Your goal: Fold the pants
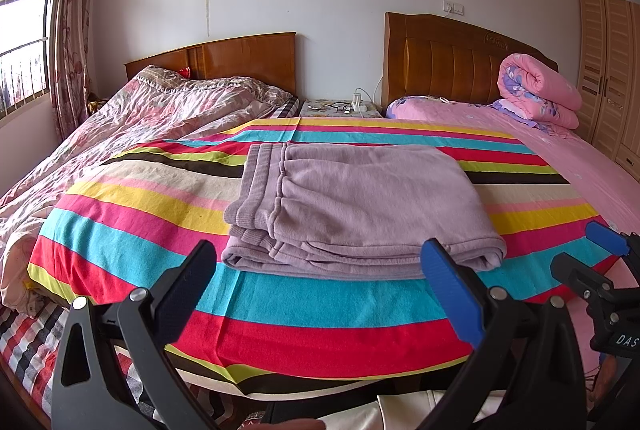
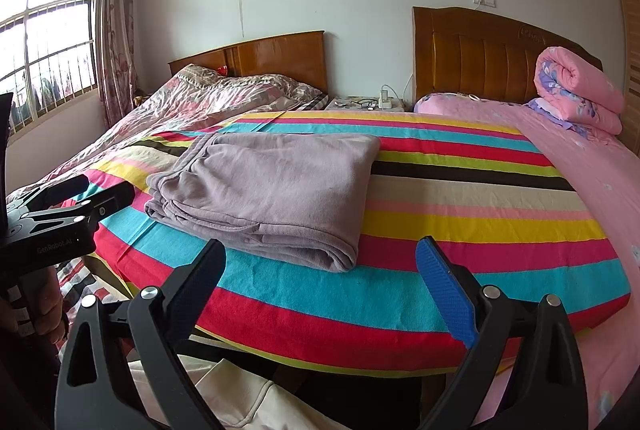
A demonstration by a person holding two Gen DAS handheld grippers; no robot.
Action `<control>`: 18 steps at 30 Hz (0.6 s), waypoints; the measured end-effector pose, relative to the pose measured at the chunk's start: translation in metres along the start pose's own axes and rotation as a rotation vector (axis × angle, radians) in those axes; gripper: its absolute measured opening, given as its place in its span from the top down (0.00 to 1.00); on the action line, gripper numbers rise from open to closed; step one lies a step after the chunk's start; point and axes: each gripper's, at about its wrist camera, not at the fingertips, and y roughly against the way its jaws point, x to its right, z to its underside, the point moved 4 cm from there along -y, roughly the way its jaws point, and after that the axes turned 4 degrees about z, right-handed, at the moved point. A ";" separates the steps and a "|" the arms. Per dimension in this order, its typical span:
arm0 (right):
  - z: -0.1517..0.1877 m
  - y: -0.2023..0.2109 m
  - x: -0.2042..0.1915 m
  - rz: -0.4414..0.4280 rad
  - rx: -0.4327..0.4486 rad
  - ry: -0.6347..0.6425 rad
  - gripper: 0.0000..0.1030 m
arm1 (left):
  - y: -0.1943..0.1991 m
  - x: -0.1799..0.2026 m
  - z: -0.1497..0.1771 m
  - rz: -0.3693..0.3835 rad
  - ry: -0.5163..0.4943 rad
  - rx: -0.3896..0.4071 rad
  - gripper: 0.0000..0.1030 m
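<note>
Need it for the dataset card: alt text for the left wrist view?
Folded mauve pants lie on a striped blanket across two beds. The open left tool hangs empty just short of them, and the right tool shows at the right edge.
</note>
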 end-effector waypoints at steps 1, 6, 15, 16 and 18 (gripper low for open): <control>0.000 0.000 0.000 0.000 0.000 0.000 0.10 | 0.000 0.000 -0.001 0.000 0.000 0.000 0.01; 0.000 0.000 0.000 0.000 0.000 -0.002 0.10 | 0.000 0.000 -0.001 -0.001 0.000 0.000 0.01; 0.001 0.000 0.000 0.000 -0.002 -0.002 0.10 | 0.002 -0.003 0.002 -0.018 -0.002 0.010 0.01; 0.001 0.000 0.000 0.000 -0.002 -0.002 0.10 | 0.001 -0.004 0.002 -0.013 -0.001 0.006 0.01; 0.000 0.000 0.000 -0.001 -0.002 -0.003 0.10 | -0.001 -0.004 0.002 -0.008 0.001 -0.006 0.01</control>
